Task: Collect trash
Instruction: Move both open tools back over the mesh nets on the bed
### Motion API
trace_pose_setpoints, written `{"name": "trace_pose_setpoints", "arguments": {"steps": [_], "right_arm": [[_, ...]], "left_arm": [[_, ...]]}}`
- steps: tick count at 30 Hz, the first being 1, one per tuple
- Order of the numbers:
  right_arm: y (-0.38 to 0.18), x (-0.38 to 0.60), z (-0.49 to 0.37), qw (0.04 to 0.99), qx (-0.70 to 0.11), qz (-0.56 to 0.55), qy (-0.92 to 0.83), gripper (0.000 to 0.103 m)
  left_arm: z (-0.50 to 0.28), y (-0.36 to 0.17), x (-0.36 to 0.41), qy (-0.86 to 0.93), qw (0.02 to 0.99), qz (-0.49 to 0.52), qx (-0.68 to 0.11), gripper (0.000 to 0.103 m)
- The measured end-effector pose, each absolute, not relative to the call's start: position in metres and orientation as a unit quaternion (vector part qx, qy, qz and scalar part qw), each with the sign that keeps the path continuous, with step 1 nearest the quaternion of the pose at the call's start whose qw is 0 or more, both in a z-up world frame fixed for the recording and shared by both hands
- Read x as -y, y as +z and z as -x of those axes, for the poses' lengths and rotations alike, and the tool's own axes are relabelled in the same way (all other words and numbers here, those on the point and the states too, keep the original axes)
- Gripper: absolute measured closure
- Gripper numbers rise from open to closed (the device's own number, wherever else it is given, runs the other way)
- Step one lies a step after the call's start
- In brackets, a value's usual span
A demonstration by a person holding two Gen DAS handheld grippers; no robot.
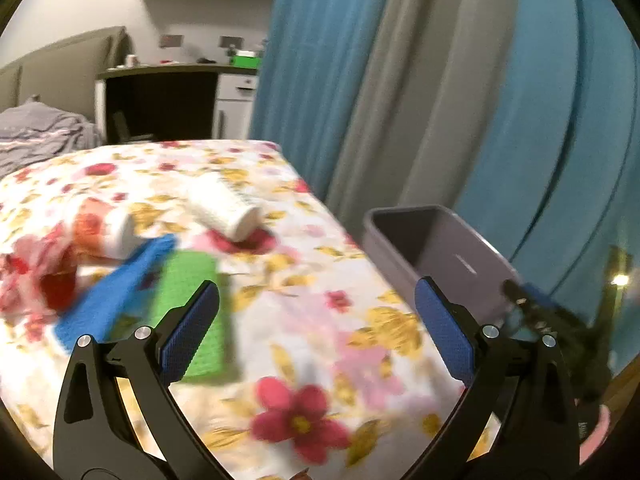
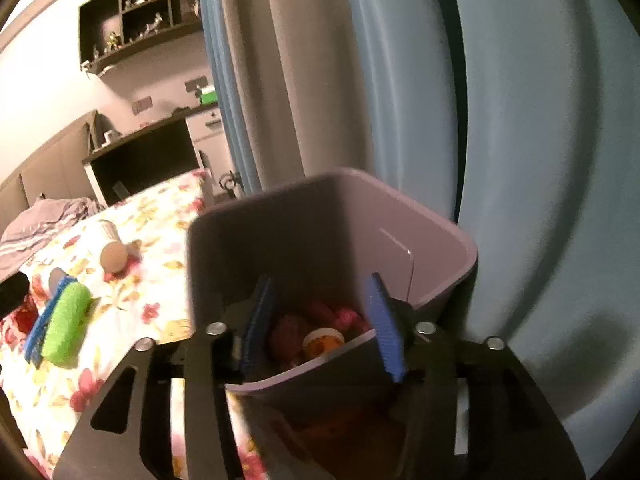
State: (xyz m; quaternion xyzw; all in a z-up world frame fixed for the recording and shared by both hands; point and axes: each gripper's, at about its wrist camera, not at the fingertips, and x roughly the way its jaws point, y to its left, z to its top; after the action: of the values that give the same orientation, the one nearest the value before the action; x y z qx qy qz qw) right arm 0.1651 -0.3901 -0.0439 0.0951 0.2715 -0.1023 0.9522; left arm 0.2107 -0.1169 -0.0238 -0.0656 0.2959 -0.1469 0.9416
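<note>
- Left wrist view: left gripper (image 1: 316, 320) stands wide apart and empty above the floral bedspread (image 1: 320, 320). Uncollected, far left: white bottle (image 1: 226, 210), green cloth (image 1: 188, 312), blue cloth (image 1: 116, 292), a blurred cup (image 1: 108, 232).
- Right wrist view: right gripper (image 2: 320, 324) jaws apart, gripping nothing, over the bin (image 2: 440, 240), which holds red scraps (image 2: 316, 320) and a small pot (image 2: 322, 340). Judged partly done.

One grey bin (image 2: 440, 240) stands right under the right tool (image 2: 320, 328), with one round orange-lidded item (image 2: 323, 341) and a few pinkish-red crumpled pieces (image 2: 320, 314) inside; their exact number is unclear. On the flowered bed (image 1: 320, 320), ahead and left of the left tool (image 1: 320, 332): one white bottle (image 1: 224, 208), one white-and-orange container (image 1: 108, 232), one green cloth (image 1: 188, 300), one blue cloth (image 1: 116, 292).
</note>
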Motion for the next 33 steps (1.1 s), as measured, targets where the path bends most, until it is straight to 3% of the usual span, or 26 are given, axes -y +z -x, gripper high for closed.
{"name": "trace_pose_setpoints", "arguments": {"steps": [4, 10, 22, 33], "right_arm": [[-0.025, 0.374, -0.147, 0.962, -0.241, -0.089, -0.095, 0.031], [-0.005, 0.337, -0.131, 0.971, -0.215, -0.087, -0.056, 0.022], [-0.005, 0.245, -0.135, 0.969, -0.233, -0.071, 0.044, 0.021], [-0.04, 0.176, -0.17, 0.952, -0.295, -0.034, 0.076, 0.021]], "left_arm": [[-0.198, -0.022, 0.089, -0.115, 0.947, 0.065, -0.292, 0.006], [-0.174, -0.017, 0.043, -0.073, 0.951, 0.085, -0.287, 0.006], [-0.131, -0.014, -0.043, 0.008, 0.956, 0.099, -0.275, 0.006], [-0.123, -0.015, -0.099, 0.064, 0.954, 0.116, -0.269, 0.006]]}}
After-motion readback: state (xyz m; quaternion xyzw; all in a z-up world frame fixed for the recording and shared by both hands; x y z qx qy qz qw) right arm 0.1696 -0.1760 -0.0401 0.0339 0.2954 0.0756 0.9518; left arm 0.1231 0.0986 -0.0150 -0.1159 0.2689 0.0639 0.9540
